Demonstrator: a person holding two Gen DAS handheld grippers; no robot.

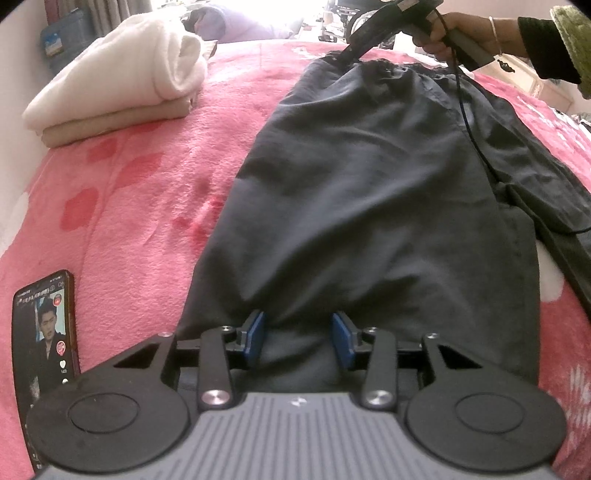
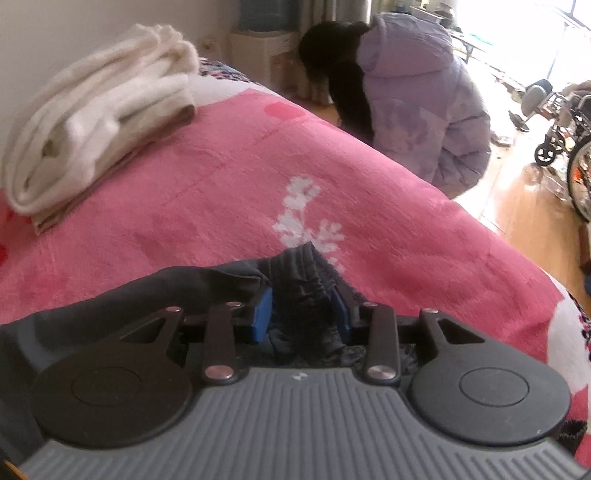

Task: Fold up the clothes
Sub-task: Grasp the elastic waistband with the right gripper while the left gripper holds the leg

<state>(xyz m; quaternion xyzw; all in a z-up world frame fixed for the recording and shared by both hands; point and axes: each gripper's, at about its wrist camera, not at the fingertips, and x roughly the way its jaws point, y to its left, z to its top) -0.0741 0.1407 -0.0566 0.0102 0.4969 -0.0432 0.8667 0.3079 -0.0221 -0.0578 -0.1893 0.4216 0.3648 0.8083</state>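
The dark trousers [image 1: 373, 192] lie flat on the pink blanket [image 1: 147, 192], their long axis running from the bottom centre of the left wrist view up to the gathered waistband at the top centre; a second leg or fold trails off toward the right edge. In the right wrist view the same trousers [image 2: 155, 291] fill the lower left, with the bunched elastic waistband rising at mid-frame.

At the bottom of the left wrist view, the left gripper [image 1: 298, 338] has its blue pads either side of a fold of the near hem; the pads are apart, with cloth bulging between them, and whether they actually press it cannot be told. The right gripper [image 2: 302, 314] has the crumpled waistband wedged between its pads, pinching it just above the blanket.

In the upper left of both views a stack of folded pale clothes [image 1: 122, 70] sits on the blanket, well apart from the trousers. A phone [image 1: 46, 343] with a lit screen lies at the lower left, just beside the left gripper's body. A person in a lilac padded coat [image 2: 421, 96] bends over beyond the bed.

In the upper right of the left wrist view, a hand [image 1: 461, 35] grips the right gripper's handle, its cable drooping across the trousers.
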